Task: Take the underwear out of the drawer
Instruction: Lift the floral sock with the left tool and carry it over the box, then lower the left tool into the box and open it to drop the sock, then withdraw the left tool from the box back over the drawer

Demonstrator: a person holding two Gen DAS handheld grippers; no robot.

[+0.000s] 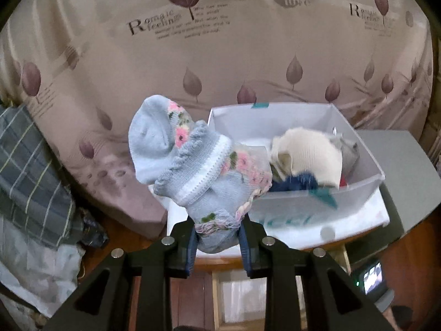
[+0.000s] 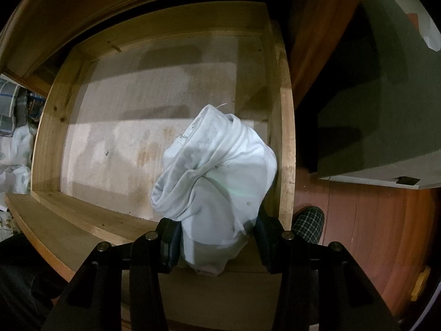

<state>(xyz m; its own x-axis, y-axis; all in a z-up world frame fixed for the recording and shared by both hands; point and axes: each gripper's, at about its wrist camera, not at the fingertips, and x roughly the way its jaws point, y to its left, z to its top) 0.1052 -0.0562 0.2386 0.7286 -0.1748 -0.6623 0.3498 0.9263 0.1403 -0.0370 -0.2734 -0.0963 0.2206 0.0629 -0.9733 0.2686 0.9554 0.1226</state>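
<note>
Gripping a bundle of pale blue knitwear point(image 1: 193, 162) with pink flower bands, the left gripper point(image 1: 217, 237) was clenched on the lower end of the bundle, so the rest of the fabric stood out ahead of the fingers and drooped to either side. The bundle hung in front of a white storage box point(image 1: 366, 165) that sat beside the bed point(image 1: 248, 55), whose cover carried a leaf print. Held clear of the box's near wall, the bundle appeared positioned for a drop into it; this is a judgement from the layout only. Inside the box lay a cream garment point(image 1: 306, 154), a grey piece point(image 1: 348, 149) and something dark blue point(image 1: 297, 182), which suggested the box served as the collection point.

The right gripper point(image 2: 217, 242) was clamped on a crumpled white garment point(image 2: 217, 171), most likely the underwear the task named. It pointed steeply down over the open wooden drawer point(image 2: 49, 143), close to the drawer's right side wall and near its front edge. A grip on the bottom fold left the bulk of the cloth bunched above the fingers, which kept loose ends from trailing against the wood. Whether the garment touched the drawer floor could not be told. No other clothing showed on the drawer's visible base, so this item looked to be the last one to remove.

A checked slipper point(image 2: 308, 223) stood on the reddish floor just beside the drawer, marking where the person stood.
</note>
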